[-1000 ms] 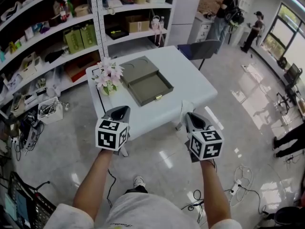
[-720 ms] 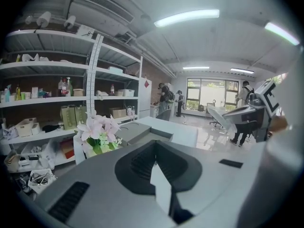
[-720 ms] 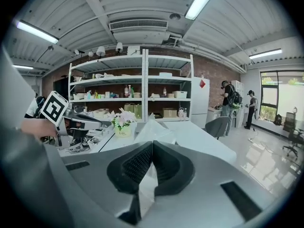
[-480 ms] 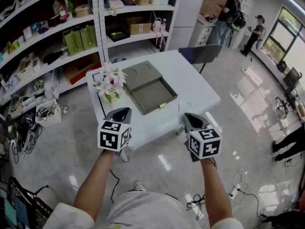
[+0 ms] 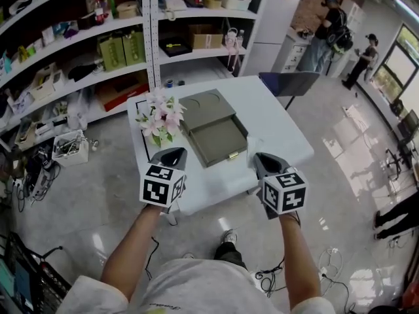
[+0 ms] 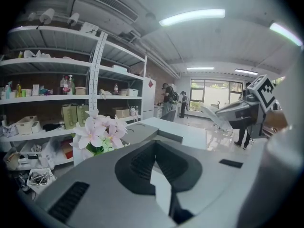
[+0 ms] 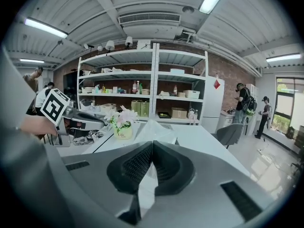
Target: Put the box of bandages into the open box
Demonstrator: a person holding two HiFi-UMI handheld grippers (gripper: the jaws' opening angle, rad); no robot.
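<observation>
Left gripper (image 5: 171, 153), right gripper (image 5: 263, 158): closed

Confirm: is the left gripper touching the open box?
Apart. In the head view, a strip of bare white table shows between the left gripper and the open box; the gripper is short of the box.

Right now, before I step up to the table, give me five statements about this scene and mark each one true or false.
1. The grey box on the table lies open. True.
2. The flowers stand right of that box in the head view. False: they stand to its left.
3. The left claw grips the flowers. False: it is shut on nothing.
4. The right claw is shut and empty. True.
5. The table is black. False: it is white.
</observation>
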